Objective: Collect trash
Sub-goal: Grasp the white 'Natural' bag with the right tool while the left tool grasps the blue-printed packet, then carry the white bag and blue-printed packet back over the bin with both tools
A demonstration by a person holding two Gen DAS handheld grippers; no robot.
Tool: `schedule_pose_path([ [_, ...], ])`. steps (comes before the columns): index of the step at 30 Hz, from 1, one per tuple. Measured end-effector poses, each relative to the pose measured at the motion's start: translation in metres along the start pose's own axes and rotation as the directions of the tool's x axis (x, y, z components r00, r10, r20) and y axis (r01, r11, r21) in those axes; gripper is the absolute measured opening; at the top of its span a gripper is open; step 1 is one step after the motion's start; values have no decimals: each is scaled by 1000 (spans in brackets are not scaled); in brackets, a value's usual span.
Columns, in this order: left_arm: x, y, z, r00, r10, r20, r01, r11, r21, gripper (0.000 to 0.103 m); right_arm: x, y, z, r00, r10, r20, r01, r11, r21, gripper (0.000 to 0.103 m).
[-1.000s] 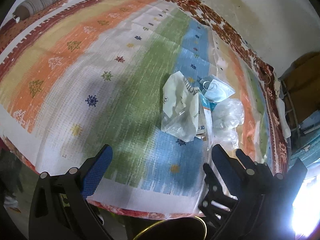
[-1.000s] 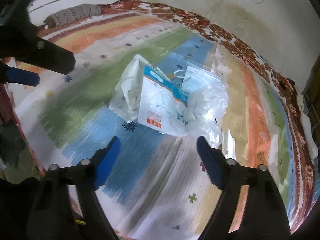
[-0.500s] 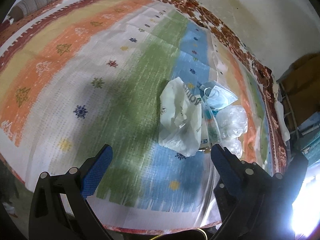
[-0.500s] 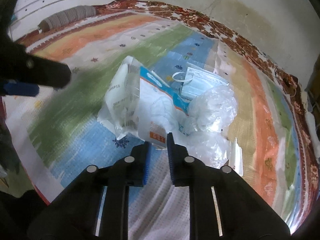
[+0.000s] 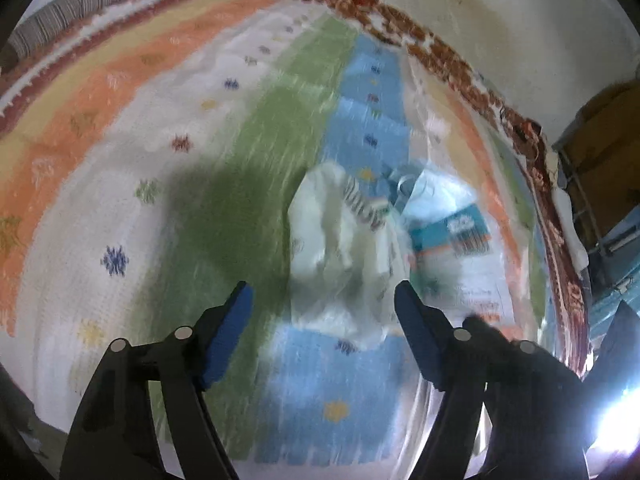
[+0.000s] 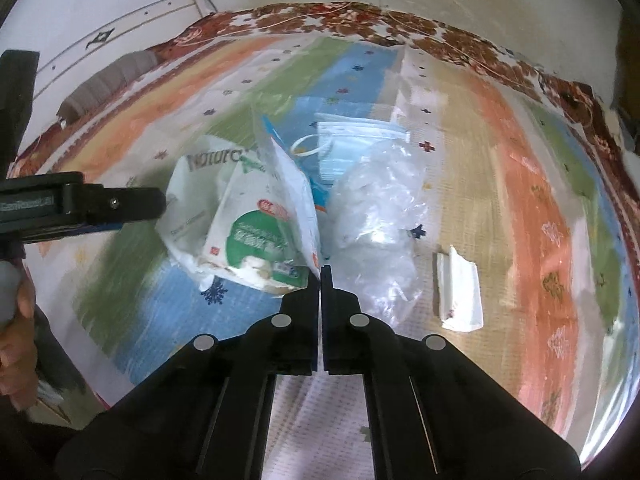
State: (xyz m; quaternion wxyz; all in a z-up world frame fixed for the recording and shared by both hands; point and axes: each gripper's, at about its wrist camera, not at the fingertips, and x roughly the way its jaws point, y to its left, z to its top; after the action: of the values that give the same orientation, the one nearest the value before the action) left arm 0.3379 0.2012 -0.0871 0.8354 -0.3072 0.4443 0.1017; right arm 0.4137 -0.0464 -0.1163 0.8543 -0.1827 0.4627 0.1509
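Our right gripper (image 6: 320,276) pointed steeply down at the striped bedcover (image 6: 520,168), its jaws clenched tight on the lower corner of a white packet with a blue top edge (image 6: 292,184), which stood up on edge straight ahead of the tips. Our left gripper (image 5: 322,312) also tilted downward, its jaws spread and just then narrowing, with nothing pressed between the blue pads (image 5: 228,336); the crumpled white plastic bag (image 5: 336,248) lay just beyond and between them, untouched. From the right view, the left gripper came in from the left side, with a bare hand (image 6: 16,320) below it.

Left of the right tips sat the white bag, printed "Nature" as far as we could read it. Against it leaned a green-and-white food wrapper (image 6: 256,244) with writing too small to read. Beyond the tips lay a blue face mask (image 6: 356,140), to their right a heap of clear plastic wrap (image 6: 380,216), and further right a folded white paper scrap (image 6: 458,292).
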Motion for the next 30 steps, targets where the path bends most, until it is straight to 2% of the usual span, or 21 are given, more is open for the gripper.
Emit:
schedule_pose_path([
  [2, 3, -5, 2, 1000, -25, -14, 25, 1000, 16, 72, -2, -4, 2, 1000, 5, 2, -5, 1000, 18, 0],
  [4, 10, -10, 2, 999, 13, -29, -12, 999, 42, 64, -6, -8, 5, 1000, 6, 10, -7, 999, 33, 0],
  [6, 16, -9, 0, 998, 40, -41, -39, 999, 36, 37, -11, -12, 8, 1000, 5, 19, -6, 999, 44, 0],
  [8, 15, -5, 0, 998, 67, -10, -66, 998, 12, 22, -18, -17, 10, 1000, 2, 27, -4, 998, 59, 0],
  [9, 13, -3, 0, 997, 74, -1, -74, 997, 6, 10, -22, -20, 11, 1000, 2, 29, -4, 998, 67, 0],
  [10, 13, -2, 0, 997, 78, -3, -78, 997, 6, 8, -25, -22, 11, 1000, 0, 31, -2, 997, 72, 0],
  [17, -9, -1, 5, 996, 87, 16, -87, 996, -2, 3, -61, -43, 11, 998, -3, 65, -4, 993, 118, 0],
  [26, -47, 1, 3, 998, 42, 43, -40, 998, -48, 3, -105, -54, 5, 992, 32, 119, -54, 980, 191, 0],
  [30, -64, -12, -2, 997, 52, 65, -52, 999, 2, 3, -121, -52, 1, 989, 37, 141, -63, 980, 188, 0],
])
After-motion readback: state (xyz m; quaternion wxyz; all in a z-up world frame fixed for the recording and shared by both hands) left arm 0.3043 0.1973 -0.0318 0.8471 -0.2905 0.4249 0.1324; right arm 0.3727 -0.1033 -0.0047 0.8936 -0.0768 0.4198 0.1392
